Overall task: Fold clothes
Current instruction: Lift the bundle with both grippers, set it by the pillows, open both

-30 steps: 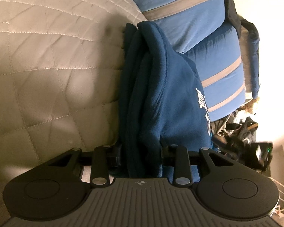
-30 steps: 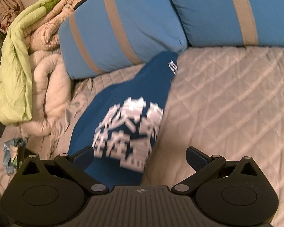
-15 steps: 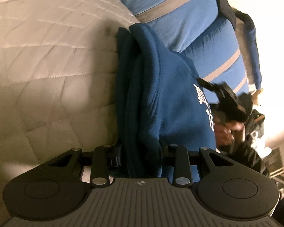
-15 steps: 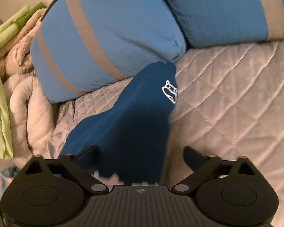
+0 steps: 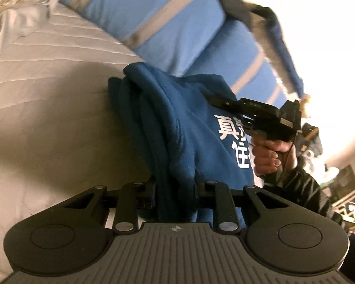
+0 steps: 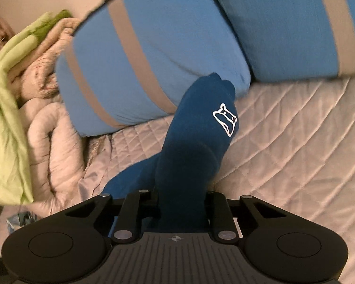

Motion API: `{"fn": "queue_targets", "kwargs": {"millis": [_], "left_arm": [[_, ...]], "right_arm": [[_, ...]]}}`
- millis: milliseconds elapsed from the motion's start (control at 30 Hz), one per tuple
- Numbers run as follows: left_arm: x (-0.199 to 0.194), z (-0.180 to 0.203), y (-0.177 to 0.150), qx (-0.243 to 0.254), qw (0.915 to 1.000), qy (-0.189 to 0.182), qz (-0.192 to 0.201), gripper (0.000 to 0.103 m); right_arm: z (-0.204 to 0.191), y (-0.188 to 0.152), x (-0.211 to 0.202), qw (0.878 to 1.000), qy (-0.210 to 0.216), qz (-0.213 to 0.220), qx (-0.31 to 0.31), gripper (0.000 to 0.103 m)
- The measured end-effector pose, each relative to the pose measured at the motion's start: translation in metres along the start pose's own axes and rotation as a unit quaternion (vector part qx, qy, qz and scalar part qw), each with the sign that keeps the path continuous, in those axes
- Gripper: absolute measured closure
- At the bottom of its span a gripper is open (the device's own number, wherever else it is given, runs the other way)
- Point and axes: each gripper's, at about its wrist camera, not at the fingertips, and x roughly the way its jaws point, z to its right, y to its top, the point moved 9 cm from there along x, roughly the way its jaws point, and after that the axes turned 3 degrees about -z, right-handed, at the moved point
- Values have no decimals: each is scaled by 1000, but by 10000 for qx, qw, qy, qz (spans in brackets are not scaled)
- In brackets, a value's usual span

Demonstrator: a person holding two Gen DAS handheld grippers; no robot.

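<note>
Nearest, the left gripper [image 5: 175, 196] has its jaws closing on a bunched edge of the blue sweatshirt [image 5: 177, 127]. The right gripper [image 6: 181, 203] has its jaws closing on another part of it. The sweatshirt hangs between them, its far end on the bed [image 6: 295, 146] near the blue pillows [image 6: 153, 54]. The step looks like lifting to refold; next, spread both hands apart and lay it flat.
</note>
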Motion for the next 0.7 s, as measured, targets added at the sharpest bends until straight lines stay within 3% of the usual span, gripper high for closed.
{"fn": "queue_targets", "kwargs": {"millis": [233, 400, 500, 633, 667, 700], "left_arm": [[-3, 30, -17, -259, 9987, -183, -411, 77], [-10, 21, -13, -219, 9993, 34, -287, 77], [-34, 8, 8, -224, 9994, 234, 130, 78], [-85, -5, 60, -21, 9921, 633, 1081, 77], [-98, -7, 77, 128, 9870, 824, 1376, 73], [-112, -9, 93, 277, 9804, 1014, 1669, 66]], "right_arm": [[-4, -15, -57, 9988, -329, -43, -369, 81], [-14, -18, -49, 9989, -296, 36, -367, 81], [-39, -6, -34, 9983, -187, 131, -530, 81], [-102, 41, -13, 9936, 315, 503, -966, 80], [-120, 56, -7, 9909, 441, 655, -1090, 76], [-134, 68, 0, 9876, 369, 816, -1289, 62]]}}
